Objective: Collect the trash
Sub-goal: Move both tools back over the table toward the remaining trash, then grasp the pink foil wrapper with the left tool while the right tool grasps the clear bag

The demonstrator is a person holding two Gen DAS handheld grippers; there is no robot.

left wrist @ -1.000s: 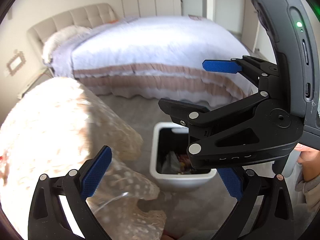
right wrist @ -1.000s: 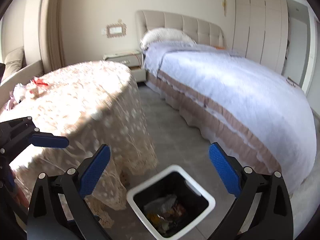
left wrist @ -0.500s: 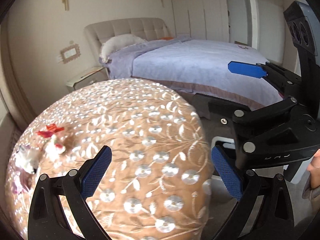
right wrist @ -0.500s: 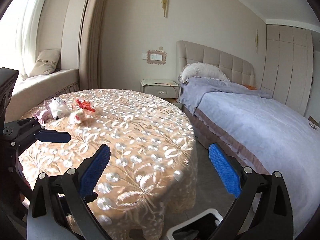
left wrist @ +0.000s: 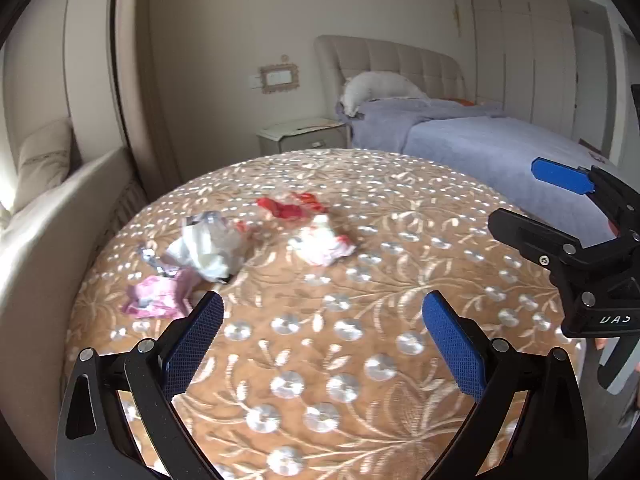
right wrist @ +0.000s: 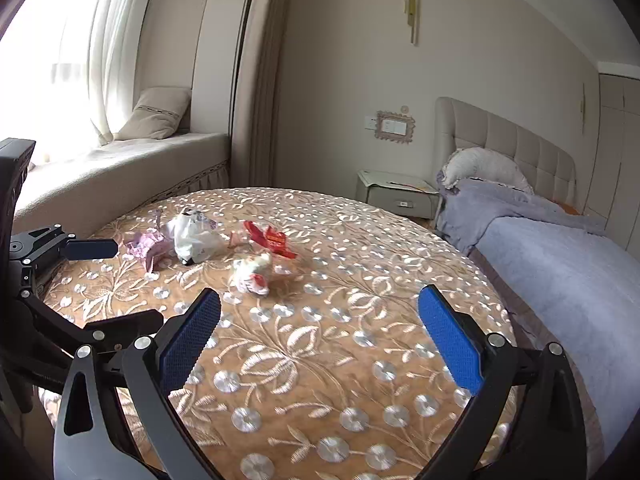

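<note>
Both cameras have swung up from the white bin on the floor to the round table, which now fills the view. The left gripper (left wrist: 320,344) and the right gripper (right wrist: 320,340) hover side by side over the near part of the table's embroidered cloth (left wrist: 360,280), each with jaws spread wide and nothing between the blue pads. The trash lies ahead of them, toward the far left of the tabletop. Nearest is a crumpled white-and-red wrapper (right wrist: 252,272), almost straight ahead of the right gripper and a little left of its centre line. Beyond it sits a red wrapper (right wrist: 270,238). Further left lie a white crumpled bag (left wrist: 208,244) and a pink wrapper (left wrist: 158,298), the pink one just off the left gripper's left pad. The left gripper looks closer to the pink and white pieces, the right one to the white-and-red wrapper. None has a clear long axis except the red wrapper, which runs roughly left to right. A bed (right wrist: 560,248) stands to the right.
</note>
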